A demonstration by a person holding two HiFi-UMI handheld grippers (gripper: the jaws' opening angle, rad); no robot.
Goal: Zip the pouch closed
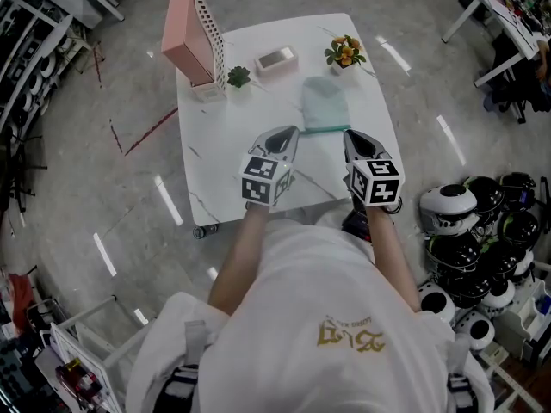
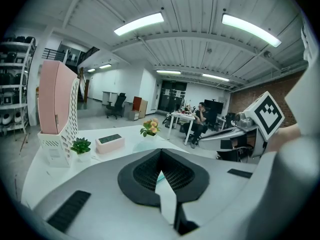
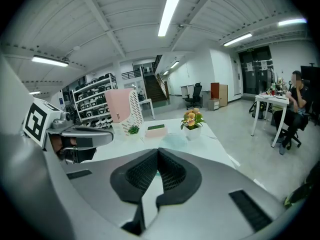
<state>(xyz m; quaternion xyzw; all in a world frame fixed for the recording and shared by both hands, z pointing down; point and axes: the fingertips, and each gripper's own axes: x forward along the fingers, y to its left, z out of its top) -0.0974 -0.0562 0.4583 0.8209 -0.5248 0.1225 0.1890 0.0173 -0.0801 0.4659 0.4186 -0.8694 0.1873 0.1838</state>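
Note:
A pale teal pouch (image 1: 325,101) lies flat on the white table (image 1: 224,153), its darker zip edge facing me. My left gripper (image 1: 293,133) is shut with its tips at the left end of that edge. My right gripper (image 1: 349,136) is shut at the right end. In the left gripper view the closed jaws of the left gripper (image 2: 160,154) hide most of the pouch (image 2: 142,145); a teal sliver shows through the gap. In the right gripper view the right gripper (image 3: 158,151) is the same, with the pouch (image 3: 174,140) just beyond. Whether either pinches the fabric is hidden.
A pink file holder (image 1: 191,37) stands at the table's far left, with a small green plant (image 1: 238,77) and a pink box (image 1: 276,60) beside it. A potted flower (image 1: 345,52) sits at the far right. Helmets (image 1: 465,231) are piled on the floor at right.

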